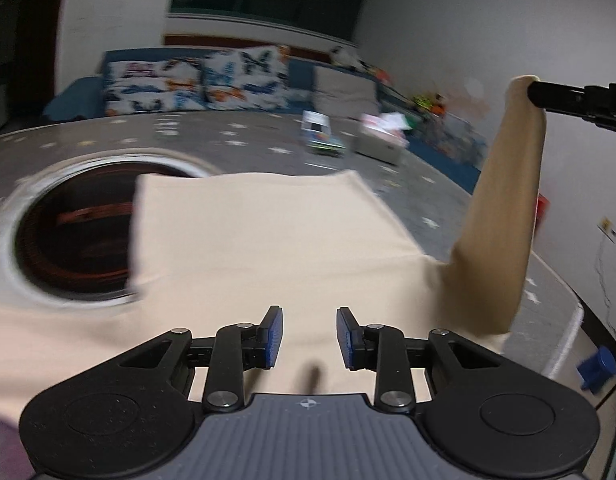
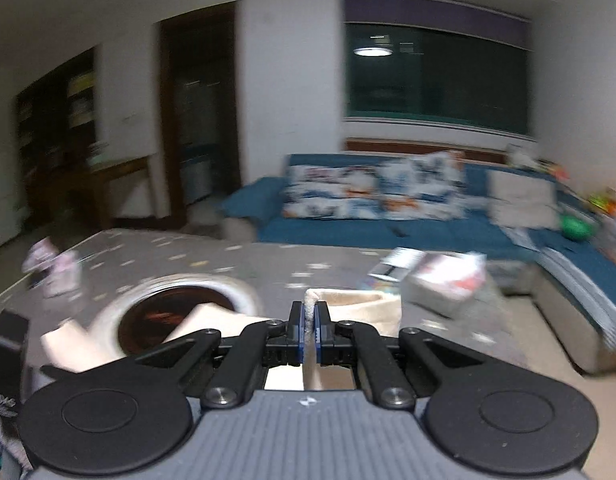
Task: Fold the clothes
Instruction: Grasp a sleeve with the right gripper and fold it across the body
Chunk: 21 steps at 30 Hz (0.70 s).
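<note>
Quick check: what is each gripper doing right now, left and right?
Left gripper: open, empty, above the beige garment.
Right gripper: closed on a lifted part of the garment.

A plain cream-beige garment [image 1: 247, 248] lies spread mostly flat on the grey star-patterned table [image 1: 235, 136], its far left corner overlapping a round dark opening [image 1: 71, 232] in the tabletop. Its right-hand part rises off the surface as a long upright strip, its tip pinched high above the table; that pinched fold [image 2: 309, 308] looks pale and terry-like up close.
</note>
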{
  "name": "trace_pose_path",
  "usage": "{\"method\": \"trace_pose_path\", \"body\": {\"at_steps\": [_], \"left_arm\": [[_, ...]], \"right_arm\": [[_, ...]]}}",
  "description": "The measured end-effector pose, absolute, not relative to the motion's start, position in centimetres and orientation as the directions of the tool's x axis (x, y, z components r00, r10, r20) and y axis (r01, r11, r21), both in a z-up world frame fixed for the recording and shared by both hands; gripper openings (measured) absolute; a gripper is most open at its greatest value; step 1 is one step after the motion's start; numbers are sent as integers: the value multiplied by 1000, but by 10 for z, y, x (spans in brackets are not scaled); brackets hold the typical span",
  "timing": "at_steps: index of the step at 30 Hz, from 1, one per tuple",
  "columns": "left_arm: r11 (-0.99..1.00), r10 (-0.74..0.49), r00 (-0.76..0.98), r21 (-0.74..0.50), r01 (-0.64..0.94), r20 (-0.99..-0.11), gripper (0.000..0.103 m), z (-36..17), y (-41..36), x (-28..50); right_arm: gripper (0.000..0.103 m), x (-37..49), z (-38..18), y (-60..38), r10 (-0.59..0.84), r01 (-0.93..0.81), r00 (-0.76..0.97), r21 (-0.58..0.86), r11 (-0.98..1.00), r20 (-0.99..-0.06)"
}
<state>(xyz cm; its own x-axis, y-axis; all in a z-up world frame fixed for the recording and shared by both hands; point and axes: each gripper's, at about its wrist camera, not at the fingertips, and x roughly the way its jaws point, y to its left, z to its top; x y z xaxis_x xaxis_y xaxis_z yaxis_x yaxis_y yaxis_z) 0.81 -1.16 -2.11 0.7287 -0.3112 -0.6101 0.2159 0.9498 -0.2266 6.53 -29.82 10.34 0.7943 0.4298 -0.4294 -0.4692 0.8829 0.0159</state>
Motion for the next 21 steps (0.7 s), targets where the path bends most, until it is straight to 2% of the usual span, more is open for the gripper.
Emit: {"method": "trace_pose_path", "body": {"at_steps": [4, 10, 14, 21], "left_arm": [[962, -256, 755, -234, 139, -604, 36, -22, 22, -8], [965, -209, 769, -256, 62, -604, 38, -24, 52, -22], [966, -190, 775, -257, 37, -603, 40, -24, 63, -29], [968, -194, 782, -247, 52, -592, 40, -20, 65, -31]], "right_arm": [[4, 74, 88, -232, 524, -607, 696, -13, 794, -490], [4, 78, 48, -159, 582, -735, 541, -4, 678, -607], [10, 71, 29, -142, 602, -777, 461, 30, 629, -652], [11, 68, 42, -181, 542, -750, 509, -35, 661, -668]]}}
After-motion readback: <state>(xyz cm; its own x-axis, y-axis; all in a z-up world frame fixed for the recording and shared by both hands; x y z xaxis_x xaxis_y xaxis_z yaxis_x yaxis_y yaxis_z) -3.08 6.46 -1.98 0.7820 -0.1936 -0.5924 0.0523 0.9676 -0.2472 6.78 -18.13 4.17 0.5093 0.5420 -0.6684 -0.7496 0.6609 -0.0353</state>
